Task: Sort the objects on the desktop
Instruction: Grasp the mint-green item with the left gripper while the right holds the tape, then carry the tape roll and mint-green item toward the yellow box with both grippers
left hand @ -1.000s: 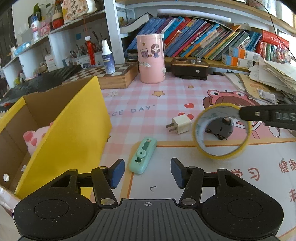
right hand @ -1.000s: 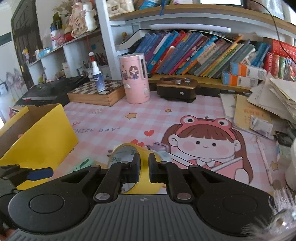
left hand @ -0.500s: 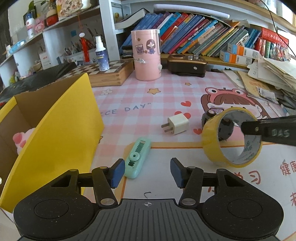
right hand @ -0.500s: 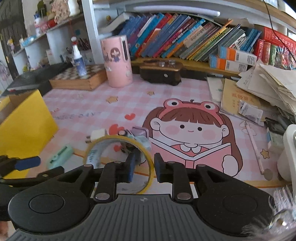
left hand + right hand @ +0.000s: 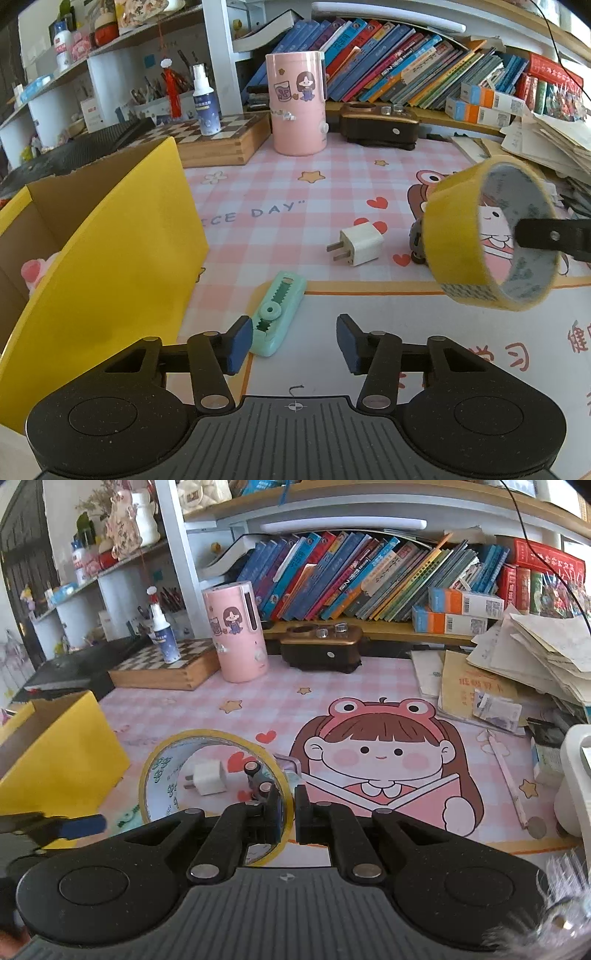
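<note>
Left wrist view: small dark wheeled item (image 5: 416, 242), largely hidden behind the yellow tape roll (image 5: 458, 240), identity unclear; pink plush (image 5: 33, 267) only partly visible, cut off by the wall of the yellow cardboard box (image 5: 122, 258) that contains it; rest of the box interior out of sight. Right tool (image 5: 288, 808): jaws drawn nearly together, one finger inside the tape roll and one outside, pinching its wall; roll held off the surface (image 5: 295, 206), to the right of the box and well apart from it; the jaws opened briefly and have just closed again on the roll. Left tool (image 5: 293, 341): jaws partly apart, nothing between them, having just narrowed a little; it hangs just right of the box's near corner, above a mint-green correction tape dispenser (image 5: 280, 312) lying on the surface just beside the box. White plug adapter (image 5: 360, 245) lies further right of the box, between dispenser and roll. Pink cylindrical container (image 5: 298, 103), upright, beyond the box at the back; contents not visible. Wooden chessboard case (image 5: 218, 142) behind the box, white spray bottle (image 5: 205, 101) standing on it. Surface: pink checked mat with cartoon girl print (image 5: 380, 760). Room: leaning books (image 5: 351, 572) on a shelf beyond the pink container; loose paper stack (image 5: 535, 653) far right, partly cut off.
</note>
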Tool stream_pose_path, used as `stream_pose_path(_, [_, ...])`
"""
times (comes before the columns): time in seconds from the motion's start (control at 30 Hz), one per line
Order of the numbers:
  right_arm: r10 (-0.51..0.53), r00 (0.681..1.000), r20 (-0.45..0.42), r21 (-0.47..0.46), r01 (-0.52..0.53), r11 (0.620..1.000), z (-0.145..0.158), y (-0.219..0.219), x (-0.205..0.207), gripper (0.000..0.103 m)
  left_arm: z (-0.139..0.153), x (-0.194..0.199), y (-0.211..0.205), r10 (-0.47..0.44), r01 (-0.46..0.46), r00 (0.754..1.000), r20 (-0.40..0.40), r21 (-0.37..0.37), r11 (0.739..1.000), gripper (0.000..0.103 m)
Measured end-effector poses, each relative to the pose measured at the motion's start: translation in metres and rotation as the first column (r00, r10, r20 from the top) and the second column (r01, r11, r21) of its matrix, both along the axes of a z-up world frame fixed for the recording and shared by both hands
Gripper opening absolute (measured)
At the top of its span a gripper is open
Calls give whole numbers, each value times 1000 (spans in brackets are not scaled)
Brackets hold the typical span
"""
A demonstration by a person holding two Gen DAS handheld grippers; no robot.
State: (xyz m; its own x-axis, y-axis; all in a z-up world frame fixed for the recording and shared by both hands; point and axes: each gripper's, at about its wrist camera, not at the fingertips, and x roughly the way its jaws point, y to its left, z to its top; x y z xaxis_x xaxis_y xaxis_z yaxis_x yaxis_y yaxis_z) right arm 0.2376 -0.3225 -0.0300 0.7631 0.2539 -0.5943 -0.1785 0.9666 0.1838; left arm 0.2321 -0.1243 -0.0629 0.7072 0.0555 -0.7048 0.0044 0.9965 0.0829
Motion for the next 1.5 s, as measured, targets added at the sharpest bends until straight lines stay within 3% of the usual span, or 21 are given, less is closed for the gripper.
stream_pose_path(0.63, [32,999,-32,23,-31,999,1,-5,-21,6,-12,19,10,76,-76,997,-5,7,997,35])
stream_pose_path(0.77, [40,999,-31,23,-40,999,2,-4,-21,6,-18,22,17,109,-110,993,-34,-30,993,32])
stream_pose_path(0.9, [43,998,-39,37,-42,998,1,-5,-22,6,-17,20,14,89,-90,995,-34,-32,995,24])
stream_pose_path(1.03, [35,998,-44,42,-33,999,0,-5,-23,6,-16,19,9,61,-61,998,-32,-7,998,23])
stream_pose_path(1.5, [25,998,-51,36,-23,999,3,1,-36,6,36,-23,8,5,4,994,107,-86,996,23])
